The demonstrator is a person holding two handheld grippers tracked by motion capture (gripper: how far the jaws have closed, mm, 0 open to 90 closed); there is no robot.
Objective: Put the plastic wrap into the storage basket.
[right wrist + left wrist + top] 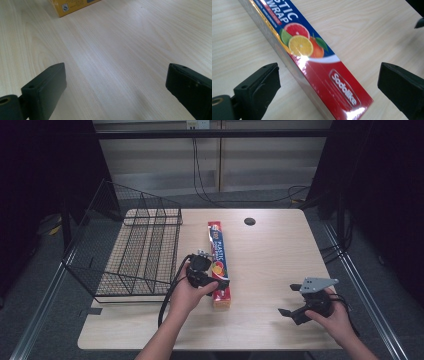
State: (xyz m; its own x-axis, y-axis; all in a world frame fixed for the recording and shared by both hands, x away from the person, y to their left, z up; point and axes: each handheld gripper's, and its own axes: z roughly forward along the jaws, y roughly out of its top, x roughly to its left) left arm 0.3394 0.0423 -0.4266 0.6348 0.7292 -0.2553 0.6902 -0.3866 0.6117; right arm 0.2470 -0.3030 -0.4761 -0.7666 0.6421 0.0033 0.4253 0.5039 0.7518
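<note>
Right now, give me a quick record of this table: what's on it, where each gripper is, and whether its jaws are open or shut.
surface: light wooden table
box: long plastic wrap box lying flat near the middle
rack: black wire basket at the table's left
left gripper: open, jaws on either side of the box's near end, not clamped
right gripper: open, over bare table to the box's right
held items: none
</note>
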